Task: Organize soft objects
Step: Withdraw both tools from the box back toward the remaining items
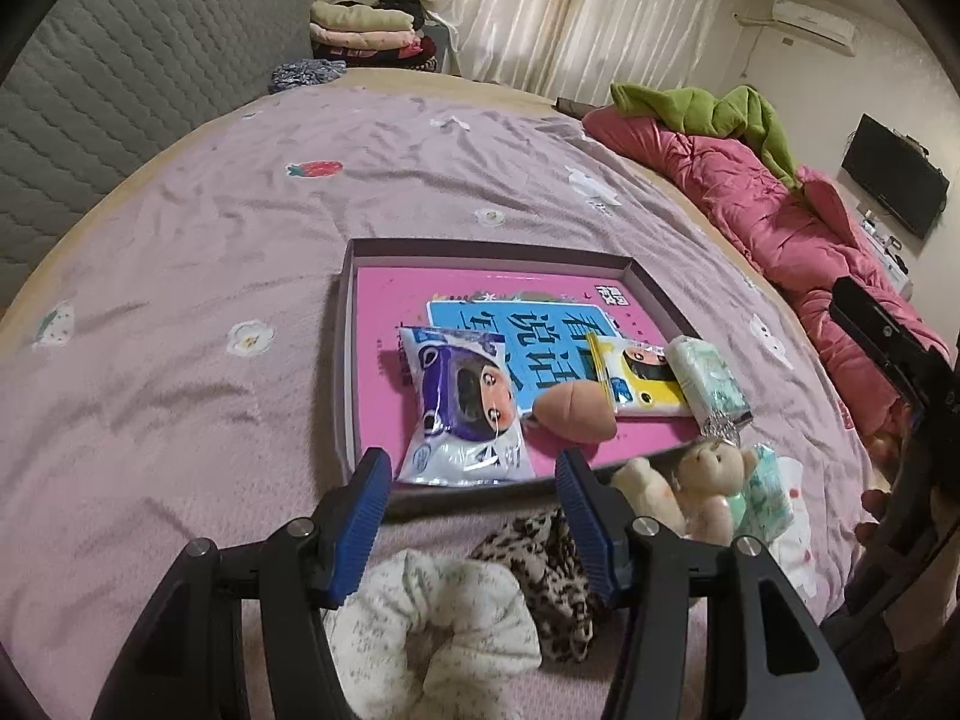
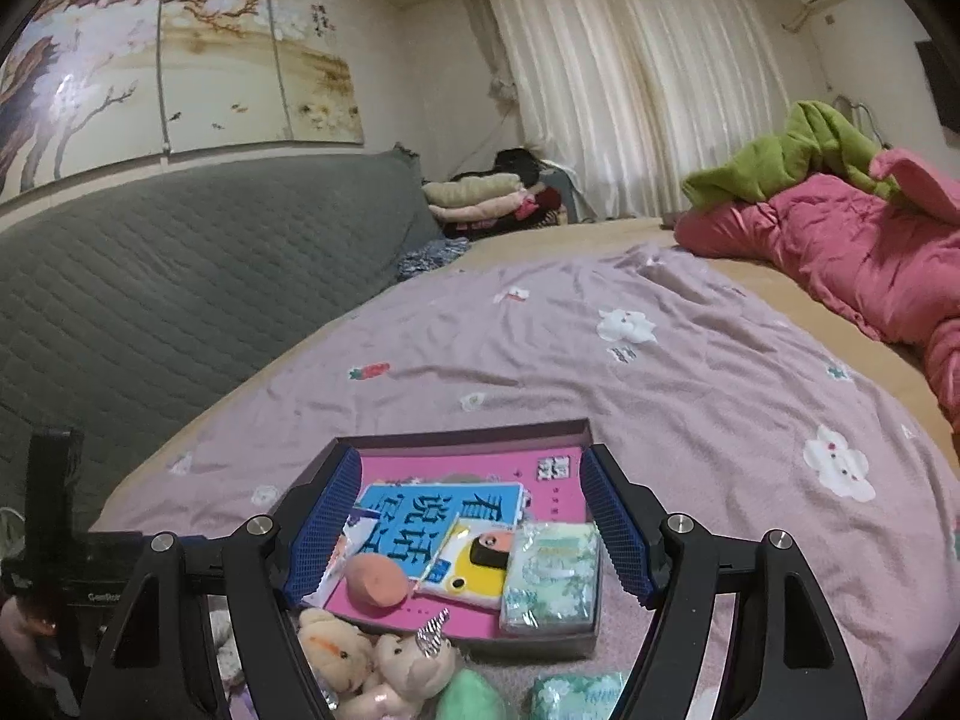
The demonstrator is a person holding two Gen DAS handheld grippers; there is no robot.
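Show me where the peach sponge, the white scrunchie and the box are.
peach sponge (image 1: 575, 413), left wrist view, middle of its top.
white scrunchie (image 1: 444, 618), left wrist view, upper ruffle.
box (image 1: 489, 252), left wrist view, far wall.

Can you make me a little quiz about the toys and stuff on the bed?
1. True or false: the peach-coloured squishy toy lies inside the shallow box.
2. What lies nearest the left gripper? A) white floral scrunchie B) green blanket C) pink quilt
3. Fill in: the right gripper is ____ and holds nothing.

Key:
1. True, it rests on the pink bottom.
2. A, just below the open fingers, beside a leopard-print scrunchie.
3. Open.
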